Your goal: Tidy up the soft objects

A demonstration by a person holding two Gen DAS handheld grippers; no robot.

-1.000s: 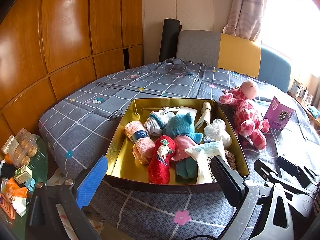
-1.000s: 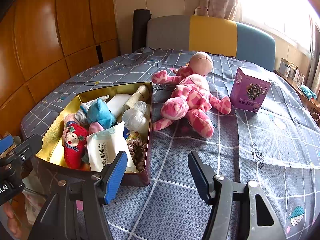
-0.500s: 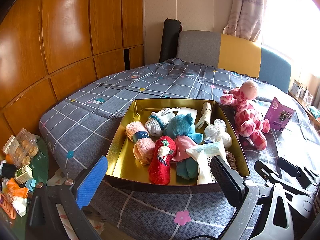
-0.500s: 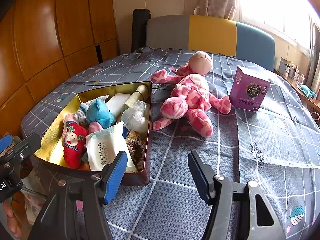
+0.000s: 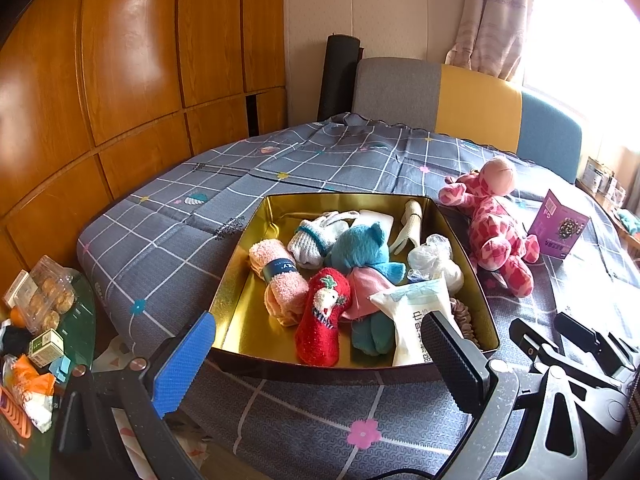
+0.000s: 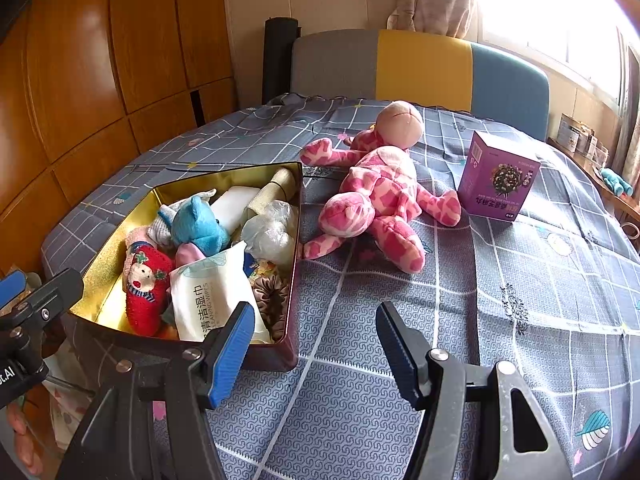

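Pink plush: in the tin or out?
Out. The pink plush lies sprawled on the bedspread, right of the tin, beside its wall.

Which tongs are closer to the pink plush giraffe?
Right. The right tongs sit open over the bedspread just short of the pink plush giraffe. The left tongs are open at the gold tin's near rim, with the tin between them and the toy.

We are in a home bedroom: a quilted bed (image 5: 168, 240) fills the middle, wooden wardrobe panels (image 5: 120, 60) upper left, a curtain (image 5: 492, 20) upper right.
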